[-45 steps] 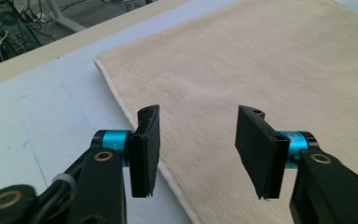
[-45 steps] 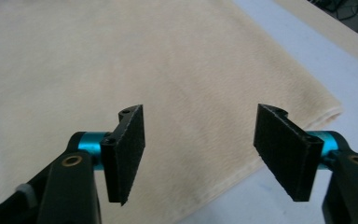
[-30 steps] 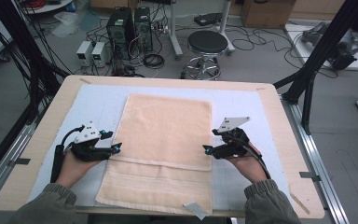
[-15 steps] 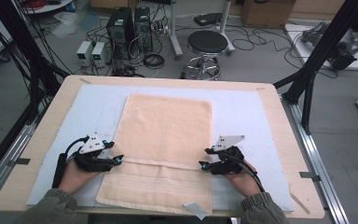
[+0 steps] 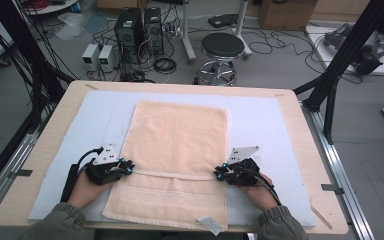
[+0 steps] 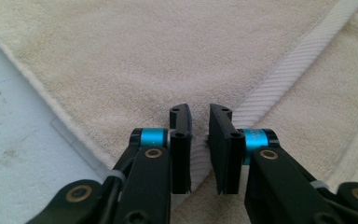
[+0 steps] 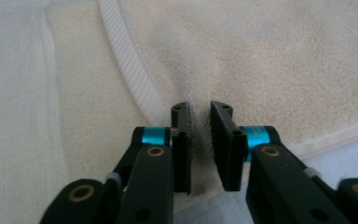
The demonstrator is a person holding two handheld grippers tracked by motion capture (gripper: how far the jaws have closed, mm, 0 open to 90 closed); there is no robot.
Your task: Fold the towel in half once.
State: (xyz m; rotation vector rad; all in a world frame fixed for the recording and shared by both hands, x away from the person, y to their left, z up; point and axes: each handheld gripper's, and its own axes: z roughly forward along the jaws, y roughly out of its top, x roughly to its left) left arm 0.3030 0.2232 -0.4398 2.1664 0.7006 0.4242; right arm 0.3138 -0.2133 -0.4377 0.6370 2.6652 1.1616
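Observation:
A peach towel lies flat on a pale blue mat, with its near part folded so that a white ribbed hem crosses it. My left gripper rests at the hem's left end. In the left gripper view its jaws have just been closing and now pinch the towel at the hem. My right gripper rests at the hem's right end. Its jaws have also just been closing, and they squeeze a ridge of towel beside the hem.
The mat covers a wooden table. A white tag sticks out at the towel's near edge. Beyond the table stand a stool, computer cases and cables on the floor. Black frame posts rise at both sides.
Both grippers have sunk onto the towel and come a little nearer to me. Their jaws have gone from apart to closed on the towel at the hem.

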